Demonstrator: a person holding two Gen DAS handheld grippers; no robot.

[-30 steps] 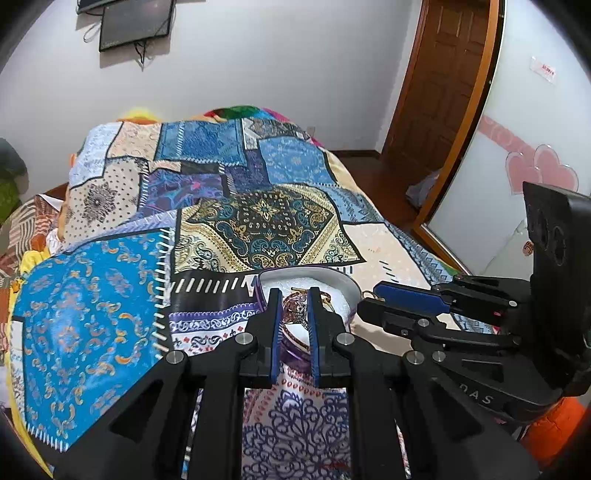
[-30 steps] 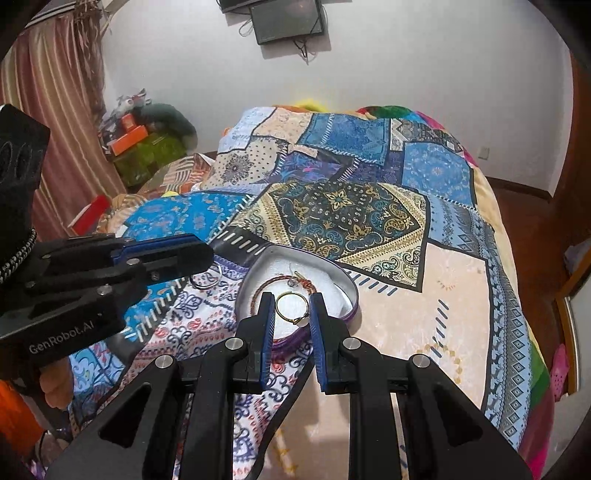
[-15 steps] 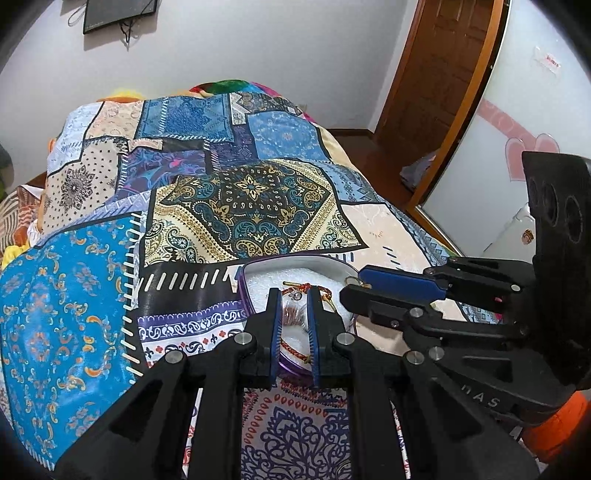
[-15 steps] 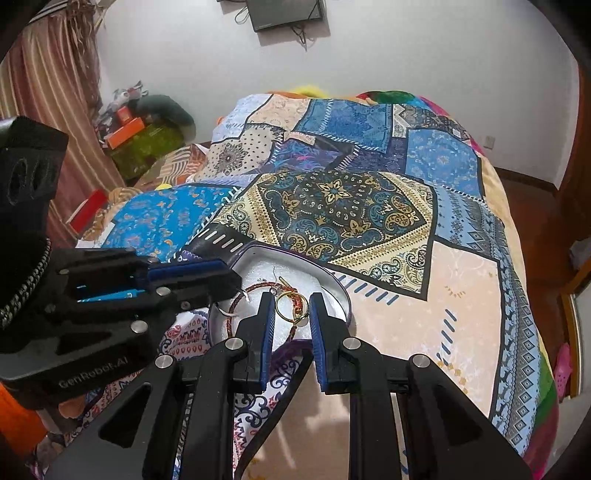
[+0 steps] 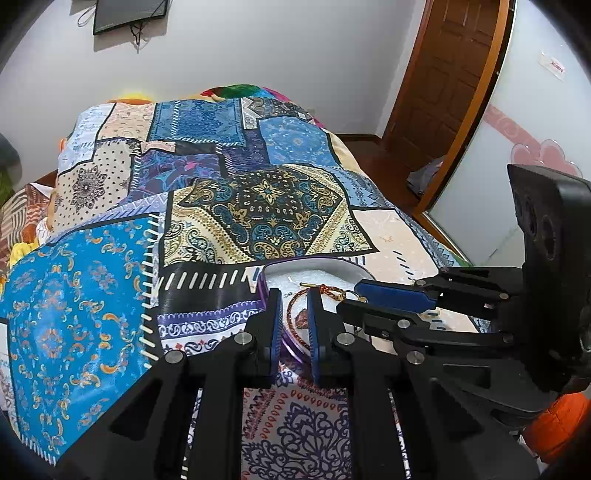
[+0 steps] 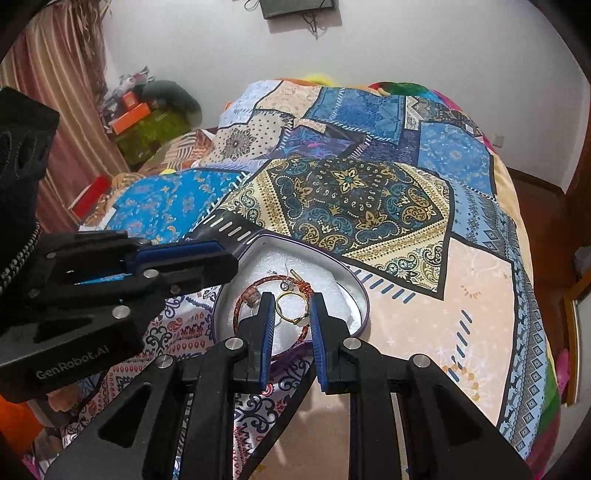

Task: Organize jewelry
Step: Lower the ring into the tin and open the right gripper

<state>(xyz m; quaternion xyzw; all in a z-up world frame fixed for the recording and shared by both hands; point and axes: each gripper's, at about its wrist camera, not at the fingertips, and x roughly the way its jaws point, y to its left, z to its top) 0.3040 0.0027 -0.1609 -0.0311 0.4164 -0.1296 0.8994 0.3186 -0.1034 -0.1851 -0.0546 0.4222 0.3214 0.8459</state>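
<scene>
A purple heart-shaped tin (image 6: 364, 295) with white foam lining lies on the patchwork bedspread; it also shows in the left wrist view (image 5: 317, 263). Inside lie a red braided bracelet (image 6: 242, 301) and a gold ring (image 6: 291, 308). My right gripper (image 6: 291, 314) hovers over the tin, its fingers slightly apart with the gold ring between them; whether the pads touch it I cannot tell. My left gripper (image 5: 293, 314) stands at the tin's near-left rim, fingers slightly apart, over the bracelet (image 5: 295, 302). Each gripper shows from the side in the other's view.
The patchwork bedspread (image 6: 354, 195) covers the bed. Boxes and clutter (image 6: 140, 114) sit at the far left by a curtain. A wooden door (image 5: 450, 74) and a mirror panel stand on the right. A wall TV (image 5: 129, 14) hangs above.
Both grippers have moved closer over the tin. The right gripper now sits lower, with the gold ring between its fingers. The left gripper shifted slightly left along the tin's rim.
</scene>
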